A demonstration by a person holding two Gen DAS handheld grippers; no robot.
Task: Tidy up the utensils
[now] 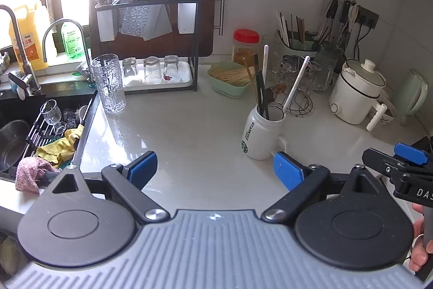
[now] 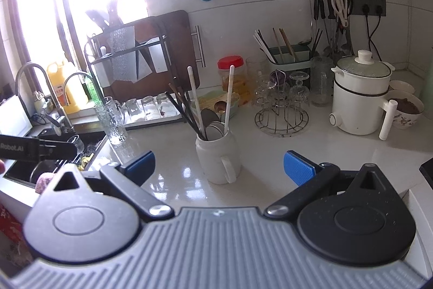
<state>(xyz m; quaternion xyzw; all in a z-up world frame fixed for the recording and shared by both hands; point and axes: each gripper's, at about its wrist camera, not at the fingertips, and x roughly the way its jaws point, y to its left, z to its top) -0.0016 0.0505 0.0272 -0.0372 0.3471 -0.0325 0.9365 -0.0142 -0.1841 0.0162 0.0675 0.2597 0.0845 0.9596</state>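
A white mug point(image 1: 261, 136) point(image 2: 217, 156) stands on the pale counter, holding dark chopsticks point(image 1: 261, 92) point(image 2: 181, 113), white-handled utensils point(image 1: 296, 83) point(image 2: 228, 96) and metal spoons point(image 2: 211, 123). A green utensil caddy point(image 1: 299, 45) point(image 2: 288, 56) with more chopsticks stands at the back wall. My left gripper point(image 1: 216, 171) is open and holds nothing, just short of the mug and to its left. My right gripper point(image 2: 219, 165) is open too, with the mug's handle side between and just beyond its blue fingers point(image 2: 299, 167). The right gripper point(image 1: 397, 161) also shows at the left view's right edge.
A sink point(image 1: 32, 123) with glasses, a pot and cloths lies at the left. A tall glass point(image 1: 108, 83), a black rack point(image 1: 146, 26) over upturned glasses, a green basket point(image 1: 230, 77), a red-lidded jar point(image 1: 245, 46), a wire glass stand point(image 2: 281, 102) and a white pot point(image 2: 360, 94) crowd the back.
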